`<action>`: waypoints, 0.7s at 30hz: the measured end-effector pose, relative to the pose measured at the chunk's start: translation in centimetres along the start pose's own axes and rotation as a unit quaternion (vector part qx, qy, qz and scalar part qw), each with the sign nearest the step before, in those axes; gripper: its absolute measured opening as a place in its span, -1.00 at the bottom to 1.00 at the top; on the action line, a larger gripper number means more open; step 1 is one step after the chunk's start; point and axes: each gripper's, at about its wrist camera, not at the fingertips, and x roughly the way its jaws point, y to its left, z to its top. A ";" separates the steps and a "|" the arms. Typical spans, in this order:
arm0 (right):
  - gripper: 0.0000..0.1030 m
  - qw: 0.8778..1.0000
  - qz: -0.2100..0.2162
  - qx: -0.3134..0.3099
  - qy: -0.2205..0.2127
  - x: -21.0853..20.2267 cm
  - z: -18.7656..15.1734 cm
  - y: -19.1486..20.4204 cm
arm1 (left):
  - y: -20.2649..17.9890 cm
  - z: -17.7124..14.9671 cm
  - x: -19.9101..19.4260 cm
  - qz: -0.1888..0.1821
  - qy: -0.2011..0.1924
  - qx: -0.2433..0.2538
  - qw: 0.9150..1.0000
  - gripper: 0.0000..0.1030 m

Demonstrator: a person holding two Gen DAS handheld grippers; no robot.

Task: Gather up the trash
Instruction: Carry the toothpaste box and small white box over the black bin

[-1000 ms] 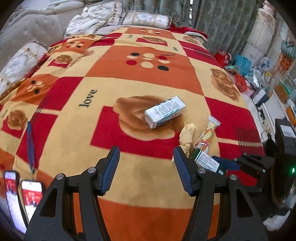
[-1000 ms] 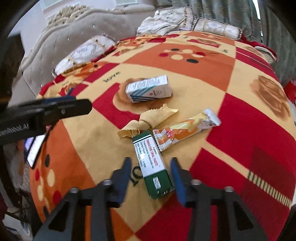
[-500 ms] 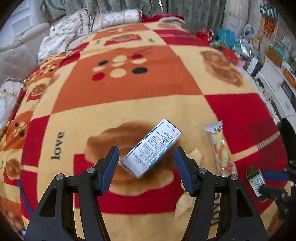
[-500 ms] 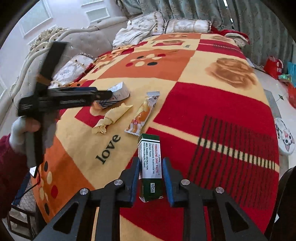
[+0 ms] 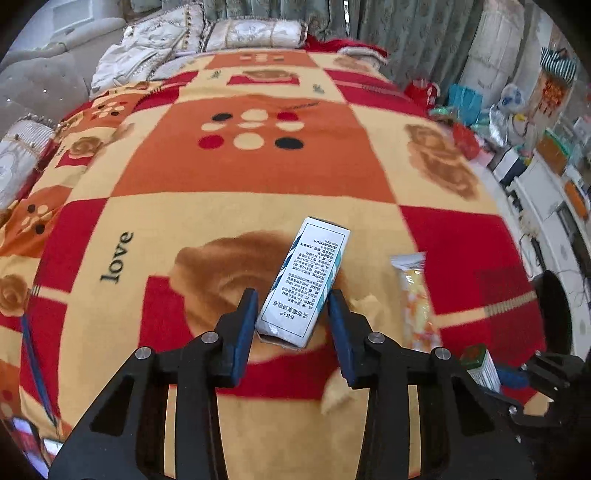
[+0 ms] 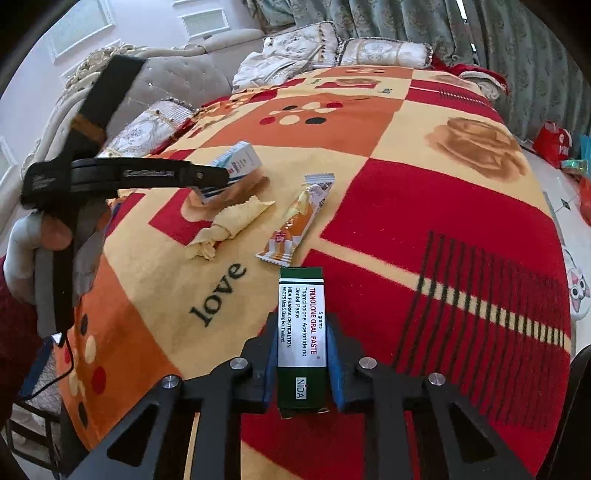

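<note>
My left gripper (image 5: 291, 310) has its jaws on both sides of the near end of a white and teal carton (image 5: 304, 282) lying on the blanket; a small gap shows at each pad. The carton also shows in the right wrist view (image 6: 236, 166), behind the left gripper's finger (image 6: 162, 173). My right gripper (image 6: 301, 339) is shut on a green and white oral paste box (image 6: 302, 332), held above the blanket. A crumpled yellow wrapper (image 6: 229, 225) and an orange snack bar wrapper (image 6: 299, 218) lie between the two cartons.
The patterned red, orange and cream blanket (image 5: 258, 166) covers a bed. Pillows (image 5: 255, 33) lie at its far end, a grey headboard (image 6: 177, 74) at the left. Bags and clutter (image 5: 498, 114) stand on the floor to the right. Phones (image 5: 33, 446) lie at the near left edge.
My left gripper moved forward over the white carton and narrowed around it. My right gripper closed on the green box and lifted it off the blanket toward the bed's right side.
</note>
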 end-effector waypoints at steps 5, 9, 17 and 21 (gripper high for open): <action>-0.57 0.999 0.005 0.013 -0.032 -2.8 -0.1 0.0 | -1.1 -1.6 -3.3 -0.018 -0.013 -0.015 1.000 -0.29; -0.57 0.999 0.000 0.022 -0.042 -4.5 -0.7 -0.2 | -3.3 -3.1 -5.3 -0.028 -0.024 -0.007 0.999 -0.29; -0.57 0.998 -0.022 0.036 -0.055 -7.1 -2.3 -1.1 | -8.0 -5.6 -7.0 -0.044 -0.038 0.013 0.998 -0.29; -0.57 0.996 -0.037 0.043 -0.067 -8.7 -2.9 -2.0 | -10.5 -6.4 -7.4 -0.047 -0.045 0.025 0.998 -0.29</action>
